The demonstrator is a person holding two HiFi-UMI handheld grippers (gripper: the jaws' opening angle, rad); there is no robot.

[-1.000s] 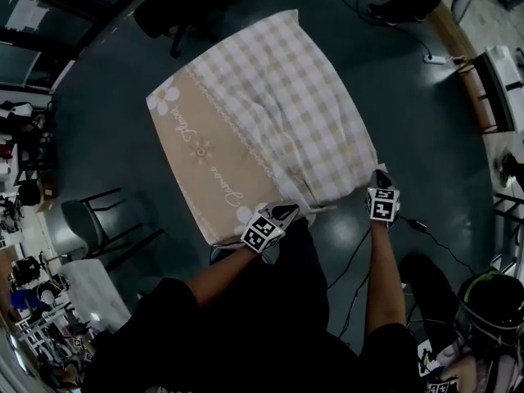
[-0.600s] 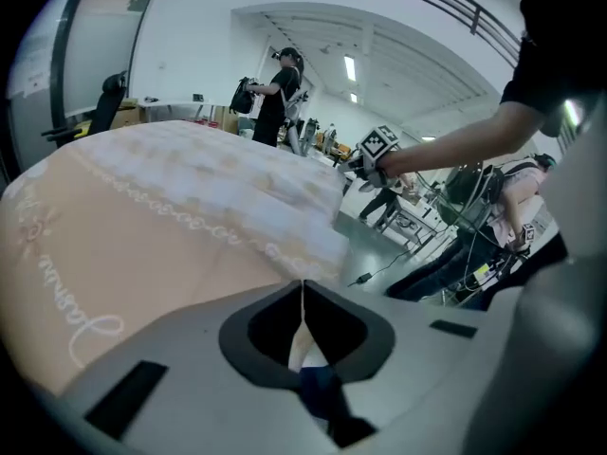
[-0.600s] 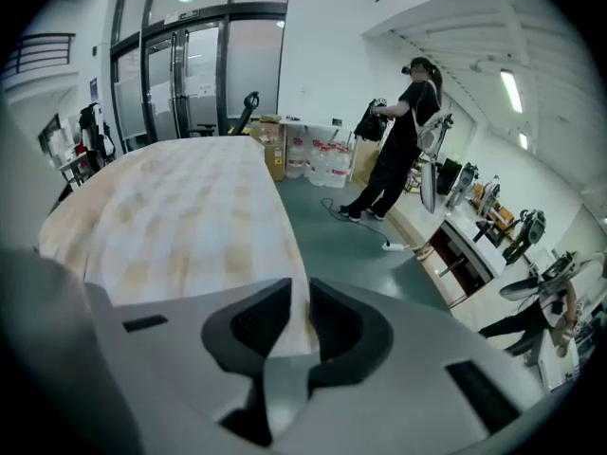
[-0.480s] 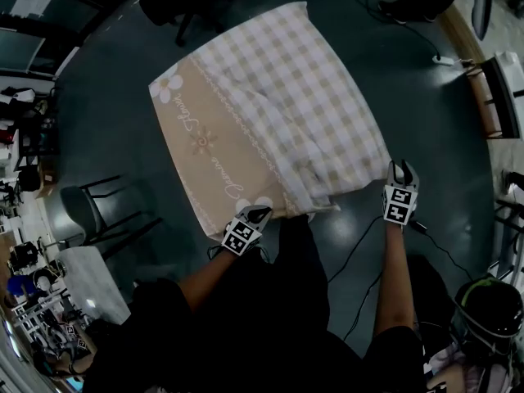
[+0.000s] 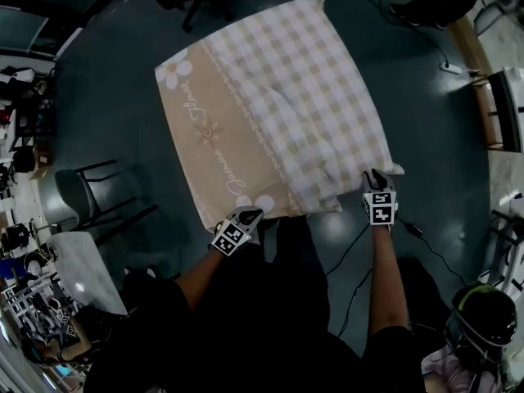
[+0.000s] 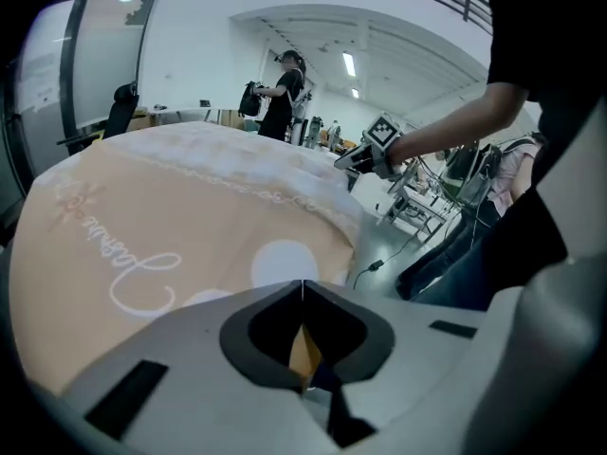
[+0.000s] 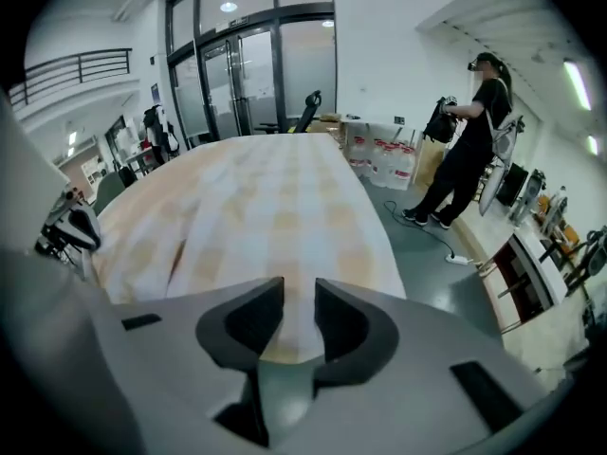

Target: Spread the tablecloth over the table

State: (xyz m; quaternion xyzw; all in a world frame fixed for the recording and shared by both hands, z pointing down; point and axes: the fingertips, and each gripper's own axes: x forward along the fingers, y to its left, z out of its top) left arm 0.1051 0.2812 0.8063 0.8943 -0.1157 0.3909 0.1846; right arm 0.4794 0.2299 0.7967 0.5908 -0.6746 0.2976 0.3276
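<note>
The tablecloth point(image 5: 278, 97), beige-and-white check with a tan flowered border, lies over the table. Its checked part is rumpled near me. My left gripper point(image 5: 250, 214) is at the near left corner, shut with a sliver of tan cloth pinched between its jaws point(image 6: 303, 287). My right gripper point(image 5: 375, 175) is at the near right corner. Its jaws stand apart and are closing, and the cloth's hem point(image 7: 285, 344) lies in the gap between them point(image 7: 299, 297). From the left gripper view the border point(image 6: 171, 207) spreads ahead, with the right gripper point(image 6: 365, 159) beyond it.
A dark chair point(image 5: 82, 211) stands left of the table, with a pale table point(image 5: 86, 273) nearer me. Cables point(image 5: 426, 236) trail on the floor at my right. A power strip point(image 5: 452, 66) and a bench point(image 5: 499, 97) are at far right. A person point(image 7: 469, 150) stands beyond the table.
My left gripper has drawn the tan corner leftward and toward me. My right gripper let go, swung out to the right with jaws open, then came back to the near right corner.
</note>
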